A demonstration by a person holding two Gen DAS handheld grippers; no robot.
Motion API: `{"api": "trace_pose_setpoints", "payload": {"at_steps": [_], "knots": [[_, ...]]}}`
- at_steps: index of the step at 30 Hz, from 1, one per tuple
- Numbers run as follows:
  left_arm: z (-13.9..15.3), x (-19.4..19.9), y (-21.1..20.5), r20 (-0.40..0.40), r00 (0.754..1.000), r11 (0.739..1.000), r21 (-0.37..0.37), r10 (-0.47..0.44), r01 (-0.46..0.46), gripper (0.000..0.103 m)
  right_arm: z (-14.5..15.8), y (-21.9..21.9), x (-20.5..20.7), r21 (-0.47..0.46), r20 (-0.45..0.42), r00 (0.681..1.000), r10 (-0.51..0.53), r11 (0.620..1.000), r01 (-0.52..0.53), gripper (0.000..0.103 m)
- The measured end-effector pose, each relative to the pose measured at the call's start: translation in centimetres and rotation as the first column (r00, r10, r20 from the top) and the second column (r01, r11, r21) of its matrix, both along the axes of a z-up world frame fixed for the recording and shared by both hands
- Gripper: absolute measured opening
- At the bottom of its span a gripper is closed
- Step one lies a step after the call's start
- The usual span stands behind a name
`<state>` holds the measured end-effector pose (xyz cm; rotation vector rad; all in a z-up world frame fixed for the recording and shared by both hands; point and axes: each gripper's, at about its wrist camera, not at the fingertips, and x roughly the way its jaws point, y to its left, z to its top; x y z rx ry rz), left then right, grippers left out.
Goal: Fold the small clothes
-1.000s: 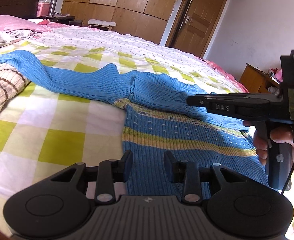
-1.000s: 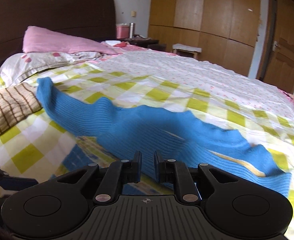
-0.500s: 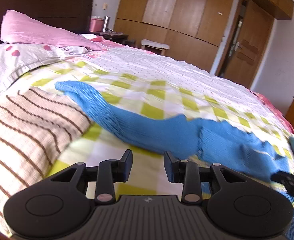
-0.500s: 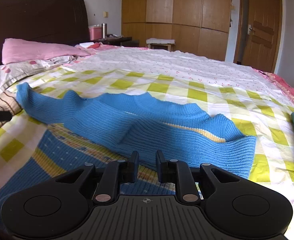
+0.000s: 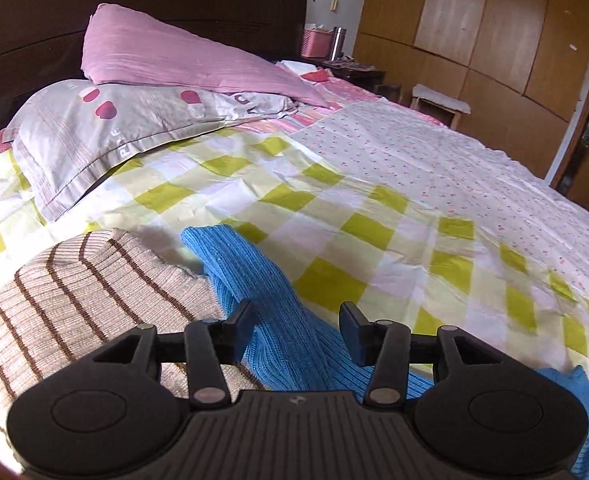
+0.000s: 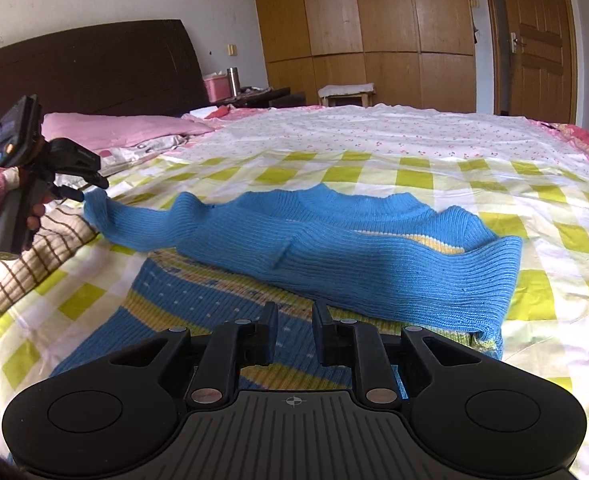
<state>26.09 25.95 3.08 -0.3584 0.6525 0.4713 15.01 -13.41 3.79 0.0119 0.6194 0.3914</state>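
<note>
So the bed (image 6: 434, 148) is taken up mostly by a yellow-check sheet, and the blue sweater (image 6: 334, 248) is laid flat across the near part of it, seen best from the right wrist view; its neckline is pointed away toward the far side, its striped body is run back under the right gripper (image 6: 293, 334); one sleeve has apparently been folded across the chest already, judging by how the ribbed band is draped over the stripes.

The bit that matters is the other sleeve (image 5: 250, 276); it's stretched out straight to the left, with its long axis run from the shoulder to a cuff that is laid just beside the brown striped knit (image 5: 66, 300), maybe touching its edge, hard to be sure.

The left gripper (image 5: 297, 326) is held right over that sleeve; the jaws are being opened, roughly half wide, and the blue knit is seen between and below them but isn't pinched by the pads. In the right wrist view the same tool is seen at the sleeve's cuff end, gripped by a hand (image 6: 34, 210).

The right gripper is set narrow, with a small gap showing and nothing caught in it; it's hovered over the striped hem, well apart from the cuff.

So the sleeve is much nearer the left side; a grab there and a carry rightward along the sleeve's own axis would probably be called for.
</note>
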Motion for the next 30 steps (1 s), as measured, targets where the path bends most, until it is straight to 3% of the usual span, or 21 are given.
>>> {"api": "trace_pose_setpoints", "payload": {"at_steps": [5,9,12,15,19,21,23,25,28,30], "knots": [[-1.1,1.5,-0.7,-0.045,0.997,0.997,0.042,0.069,-0.067,0.051,0.2,-0.2,0.1,0.017,0.004,1.000,0.006,1.000,-0.006,0.019],[-1.5,1.6,-0.3,-0.063,0.993,0.994,0.049,0.096,-0.093,0.018,0.5,-0.6,0.1,0.032,0.010,1.000,-0.006,0.999,0.005,0.019],[-0.8,0.8,-0.2,-0.034,0.996,0.996,0.032,0.087,-0.086,0.015,1.1,-0.9,0.2,0.050,0.020,1.000,-0.015,0.999,0.014,0.019],[0.8,0.0,-0.8,0.025,0.999,0.999,0.009,0.041,-0.041,0.014,1.5,-1.2,0.1,0.069,0.025,0.999,-0.027,0.997,0.025,0.019],[3.7,-0.8,-4.5,0.129,0.981,0.989,-0.015,-0.145,0.148,0.014,2.1,-1.7,0.1,0.101,0.029,0.999,-0.044,0.994,0.041,0.019],[5.1,-1.3,-7.6,0.174,0.948,0.962,-0.018,-0.267,0.274,0.014,2.4,-2.0,0.2,0.114,0.030,0.998,-0.056,0.992,0.052,0.019],[5.9,-1.9,-11.1,0.202,0.898,0.917,-0.009,-0.390,0.400,0.014,2.6,-2.3,0.1,0.120,0.034,0.997,-0.069,0.991,0.065,0.019],[6.1,-2.7,-15.0,0.206,0.831,0.850,0.000,-0.516,0.527,0.014,2.8,-2.6,0.1,0.118,0.039,0.996,-0.084,0.990,0.079,0.019],[5.2,-4.1,-20.4,0.151,0.742,0.755,0.052,-0.653,0.653,0.015,2.8,-3.3,0.3,0.106,0.040,0.993,-0.108,0.989,0.103,0.019],[4.0,-4.8,-23.0,0.089,0.705,0.711,0.083,-0.703,0.698,0.017,2.7,-3.8,0.5,0.096,0.031,0.992,-0.121,0.988,0.117,0.019]]}}
